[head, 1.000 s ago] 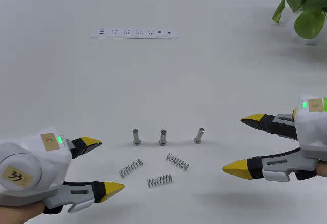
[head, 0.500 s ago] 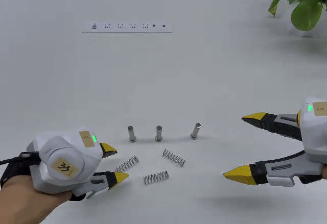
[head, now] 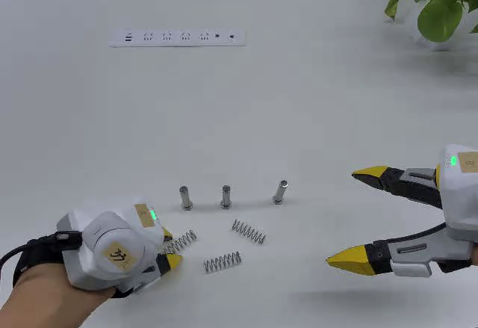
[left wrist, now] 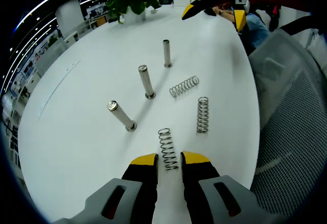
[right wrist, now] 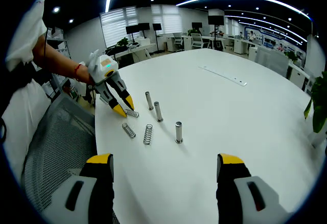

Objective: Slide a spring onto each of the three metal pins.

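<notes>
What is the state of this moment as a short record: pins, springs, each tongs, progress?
pins: three, standing in a row on the white table
springs: three, lying loose in front of the pins
left tongs: jaws close on either side of the leftmost spring at its near end; grip not certain
right tongs: open wide, empty, off to the right of the pins
progress: no spring on a pin yet
</notes>
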